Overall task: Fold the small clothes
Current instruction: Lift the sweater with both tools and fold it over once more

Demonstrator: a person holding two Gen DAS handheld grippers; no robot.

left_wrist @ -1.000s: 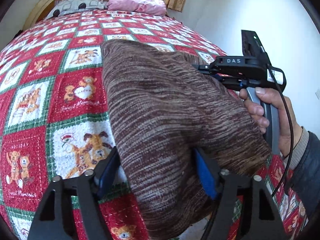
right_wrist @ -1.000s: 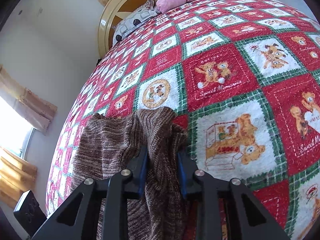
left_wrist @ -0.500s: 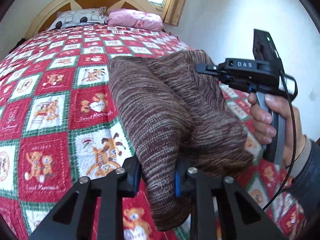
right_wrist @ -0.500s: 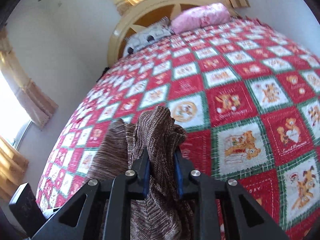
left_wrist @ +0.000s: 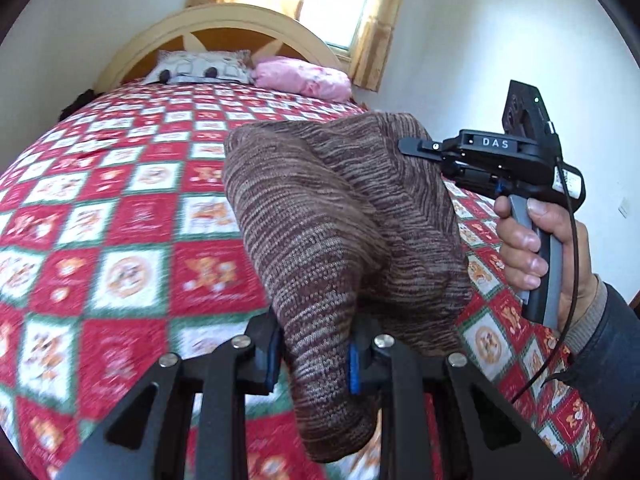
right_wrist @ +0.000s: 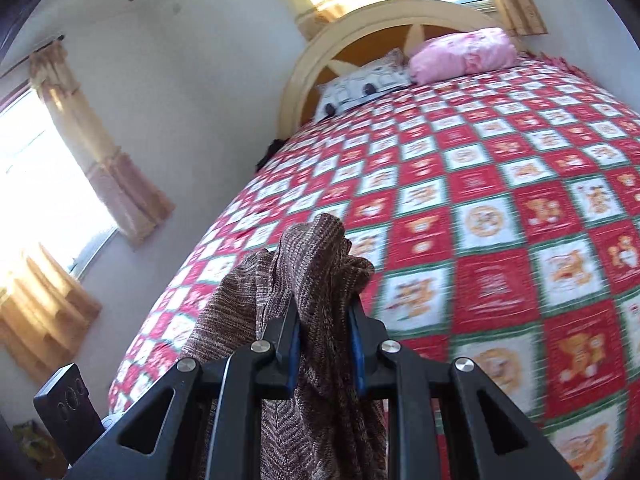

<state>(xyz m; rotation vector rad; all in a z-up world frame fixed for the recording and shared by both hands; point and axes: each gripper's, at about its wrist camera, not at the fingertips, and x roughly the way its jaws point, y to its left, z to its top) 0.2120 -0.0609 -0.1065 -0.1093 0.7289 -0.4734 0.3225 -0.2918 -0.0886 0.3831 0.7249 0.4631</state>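
A brown striped knit garment (left_wrist: 344, 224) hangs in the air above the bed, held by both grippers. My left gripper (left_wrist: 314, 350) is shut on its near lower edge. In the left wrist view my right gripper (left_wrist: 416, 152) grips the garment's far upper edge, held by a hand. In the right wrist view my right gripper (right_wrist: 324, 340) is shut on a bunched fold of the garment (right_wrist: 316, 264), which drapes down between and below the fingers. The left gripper's body (right_wrist: 68, 408) shows at the lower left.
The bed has a red, white and green teddy-bear quilt (left_wrist: 120, 216) (right_wrist: 500, 208). A patterned pillow (left_wrist: 200, 66) and a pink pillow (left_wrist: 302, 78) lie by the cream headboard (left_wrist: 240, 28). Walls and curtained windows (right_wrist: 36, 184) surround the bed.
Both grippers have risen and tilted up, lifting the garment off the quilt. The left gripper has closed on the garment's edge. The garment now hangs bunched between them.
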